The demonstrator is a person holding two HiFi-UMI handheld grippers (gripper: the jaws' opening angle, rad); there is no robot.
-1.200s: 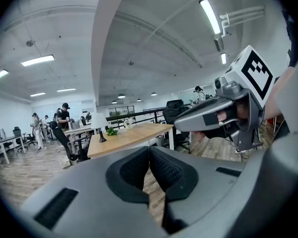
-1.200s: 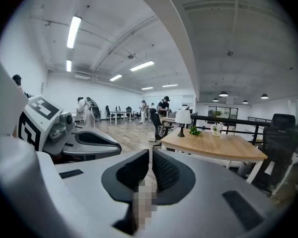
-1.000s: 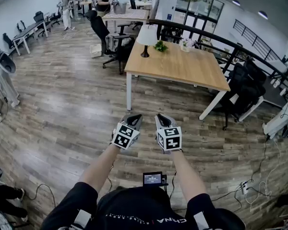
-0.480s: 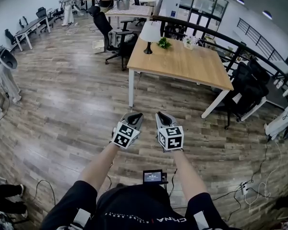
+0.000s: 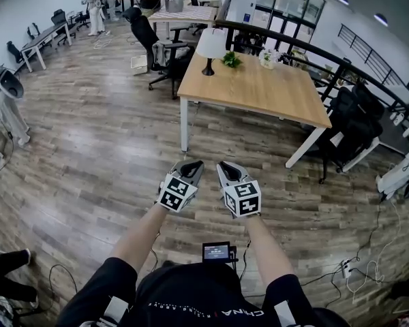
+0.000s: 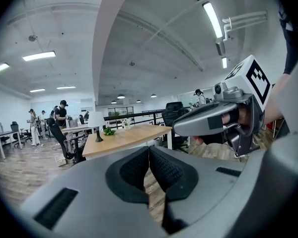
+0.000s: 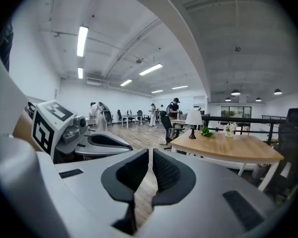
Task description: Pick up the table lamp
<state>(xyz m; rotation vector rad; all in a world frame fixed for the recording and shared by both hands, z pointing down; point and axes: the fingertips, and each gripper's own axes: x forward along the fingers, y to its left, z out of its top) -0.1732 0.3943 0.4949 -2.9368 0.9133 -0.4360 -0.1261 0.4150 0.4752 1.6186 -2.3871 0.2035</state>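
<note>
The table lamp (image 5: 210, 47), white shade on a dark stem, stands at the far left corner of a wooden table (image 5: 273, 97). It also shows small in the left gripper view (image 6: 96, 127) and the right gripper view (image 7: 193, 121). My left gripper (image 5: 193, 167) and right gripper (image 5: 226, 168) hang side by side over the wood floor, well short of the table. Both are shut with nothing between the jaws.
A small green plant (image 5: 230, 60) and a white flower pot (image 5: 266, 59) stand near the lamp. Office chairs (image 5: 160, 52) crowd the table's left end, dark chairs (image 5: 347, 125) its right. Several people stand at desks at the back. Cables (image 5: 354, 271) lie on the floor at right.
The view has drifted slightly, so the table and lamp sit a little lower in the frame. The right gripper has tilted a touch; the left one has stayed put.
</note>
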